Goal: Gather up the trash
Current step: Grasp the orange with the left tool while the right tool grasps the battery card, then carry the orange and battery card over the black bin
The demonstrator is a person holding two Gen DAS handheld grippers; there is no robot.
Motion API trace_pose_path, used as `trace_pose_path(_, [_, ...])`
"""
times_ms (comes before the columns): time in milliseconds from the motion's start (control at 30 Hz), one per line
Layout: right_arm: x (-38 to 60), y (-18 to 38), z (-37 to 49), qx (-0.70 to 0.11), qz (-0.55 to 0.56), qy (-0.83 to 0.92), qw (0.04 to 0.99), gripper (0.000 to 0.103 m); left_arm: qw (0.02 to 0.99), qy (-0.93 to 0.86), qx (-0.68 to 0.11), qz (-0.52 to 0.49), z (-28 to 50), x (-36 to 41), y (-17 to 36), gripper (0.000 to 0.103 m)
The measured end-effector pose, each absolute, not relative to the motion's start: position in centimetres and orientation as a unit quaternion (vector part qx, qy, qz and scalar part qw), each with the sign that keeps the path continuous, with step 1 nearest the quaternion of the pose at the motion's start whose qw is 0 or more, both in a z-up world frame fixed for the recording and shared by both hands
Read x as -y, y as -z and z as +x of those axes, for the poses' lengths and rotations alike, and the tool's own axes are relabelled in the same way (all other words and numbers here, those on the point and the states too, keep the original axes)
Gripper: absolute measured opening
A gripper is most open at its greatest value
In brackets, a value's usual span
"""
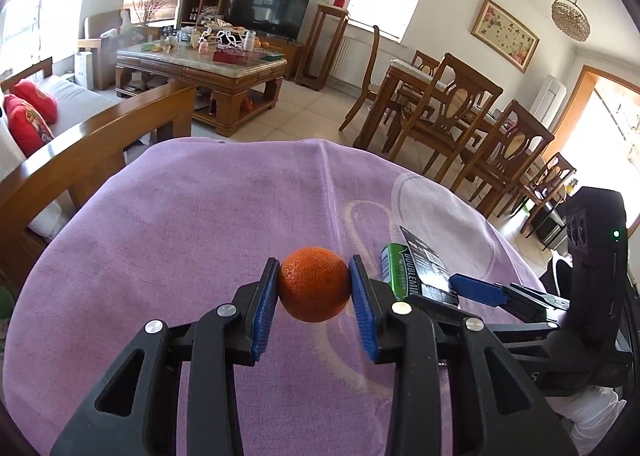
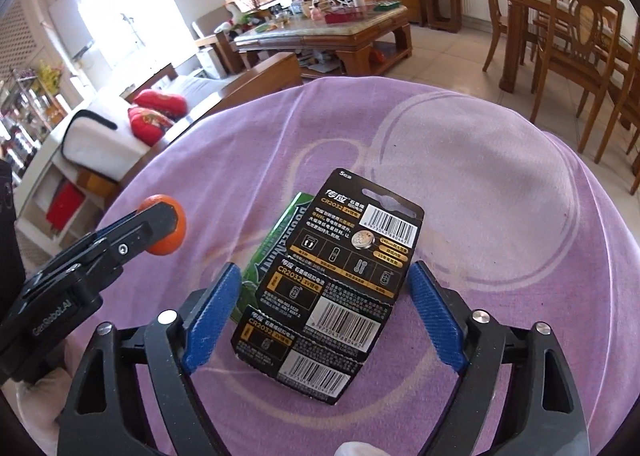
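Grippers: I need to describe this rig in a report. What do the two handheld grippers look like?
Both the left gripper and the right gripper share one design: black plastic linkage arms with triangular cutouts and silver rivets, tipped by ribbed blue fingers. The left one's body carries white "GenRobot.AI" lettering; the right one's housing shows a green light.

A home living room: television (image 1: 267,9), sofa (image 1: 60,124), wooden dining chairs (image 1: 448,112).

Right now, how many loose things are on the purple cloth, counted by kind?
Orange, between the fingers of the left hand-held gripper: 1
Black battery card, between the open fingers of the right hand-held gripper: 1
Green gum pack, partly under the card: 1
Total: 3
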State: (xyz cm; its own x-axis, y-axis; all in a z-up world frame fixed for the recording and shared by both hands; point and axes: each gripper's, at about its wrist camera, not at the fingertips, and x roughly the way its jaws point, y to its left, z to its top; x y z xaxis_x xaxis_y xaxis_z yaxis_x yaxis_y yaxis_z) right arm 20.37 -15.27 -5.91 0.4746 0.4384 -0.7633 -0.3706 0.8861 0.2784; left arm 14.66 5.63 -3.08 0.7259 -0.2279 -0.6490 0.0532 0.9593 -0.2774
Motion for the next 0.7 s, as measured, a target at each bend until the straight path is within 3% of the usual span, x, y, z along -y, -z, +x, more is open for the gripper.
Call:
trace_pose_path(233, [15.4, 5.3, 19.3, -0.441, 0.032, -0.250, 0.862, 0.065, 0.921, 0.078, -0.360, -0.124, 14.7, -5.8, 3.1, 0.035])
trace_pose_path(700, [23.2, -1.3, 11.6, -0.355, 0.103, -0.286, 0.884, 0.064, 0.934, 0.126, -0.318, -0.099, 13.7, -3.6, 1.7, 0.035])
